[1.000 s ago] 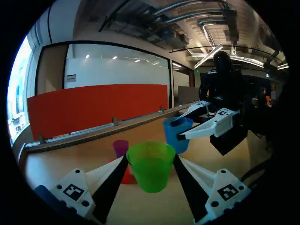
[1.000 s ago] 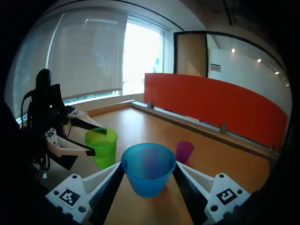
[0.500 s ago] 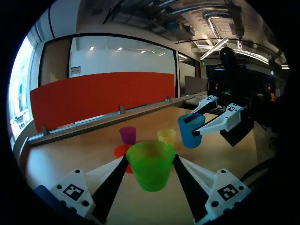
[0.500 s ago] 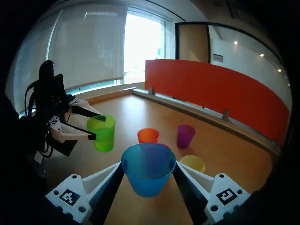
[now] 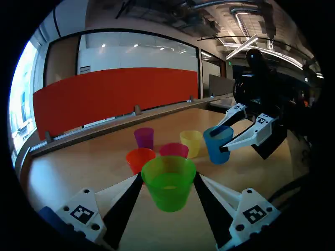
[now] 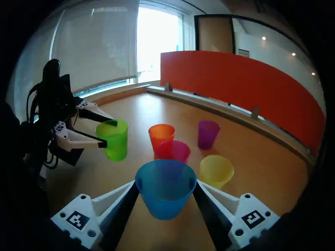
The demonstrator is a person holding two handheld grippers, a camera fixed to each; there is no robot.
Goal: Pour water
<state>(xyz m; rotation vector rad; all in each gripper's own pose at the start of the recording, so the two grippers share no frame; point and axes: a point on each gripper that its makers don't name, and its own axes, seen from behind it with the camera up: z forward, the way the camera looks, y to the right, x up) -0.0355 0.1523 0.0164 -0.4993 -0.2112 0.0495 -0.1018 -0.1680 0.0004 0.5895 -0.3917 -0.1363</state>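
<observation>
Wooden tabletop (image 5: 75, 175) before an orange partition (image 5: 113, 92) bears orange (image 5: 139, 158), pink (image 5: 173, 149), purple (image 5: 144, 137) and yellow (image 5: 191, 141) cups. Left gripper (image 5: 168, 178) clenches an upright green cup (image 5: 168, 192); right gripper (image 6: 166, 186) clenches an upright blue cup (image 6: 166, 198) near the yellow one.

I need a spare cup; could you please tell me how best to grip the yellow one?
Probably take the yellow cup by its upper wall, coming level from the side away from the pink cup: it stands upright, widening to the rim.
</observation>
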